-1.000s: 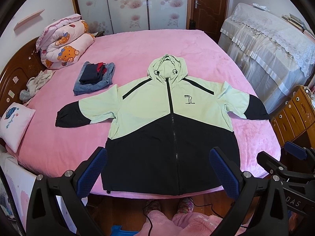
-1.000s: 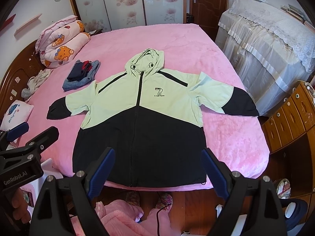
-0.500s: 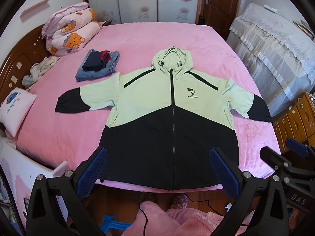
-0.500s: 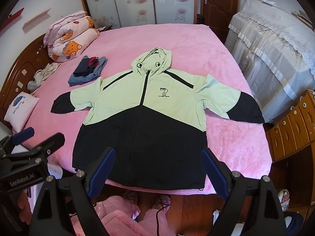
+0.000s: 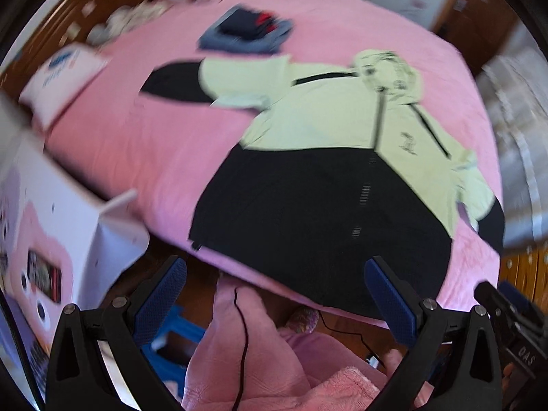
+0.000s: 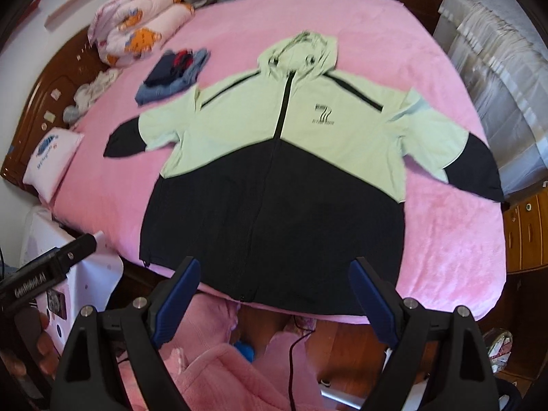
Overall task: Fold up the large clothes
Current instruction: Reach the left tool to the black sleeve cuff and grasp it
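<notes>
While both grippers hung out past the near edge of the bed, the big pale-green and black hooded zip jacket (image 6: 274,178) was lying flat and face up on the pink fleece bedspread (image 6: 445,250), hood toward the far side, hem right at the near edge and both sleeves spread out to the sides. The left gripper (image 5: 274,294) had its blue-padded jaws spread wide with nothing between them, and the right gripper (image 6: 274,294) was the same, wide apart and not touching the fabric.

Stuff around it: a small stack of folded denim and dark clothes (image 6: 171,75) sat just beyond the left sleeve, close to it but I couldn't say if they touched. Further back on the left was a rolled pink quilt with cartoon bears (image 6: 137,34), and a white cushion with a blue print (image 6: 51,161) leaned near the brown wooden headboard (image 6: 44,102), with some crumpled pale cloth (image 6: 92,92) between the two.

On the right, well apart from the jacket, a piece of furniture under a white lace cover (image 6: 496,68), plus a brown wooden drawer unit (image 6: 527,233) near the right cuff. A white plastic cabinet with pink print (image 5: 68,239) stood at the near left corner of the bed.

Below the grippers you could see pink fluffy sleeves or robe (image 6: 222,376) and a thin black cable (image 6: 291,370). The left wrist view was pretty motion-blurred, so fine detail there was mush.
</notes>
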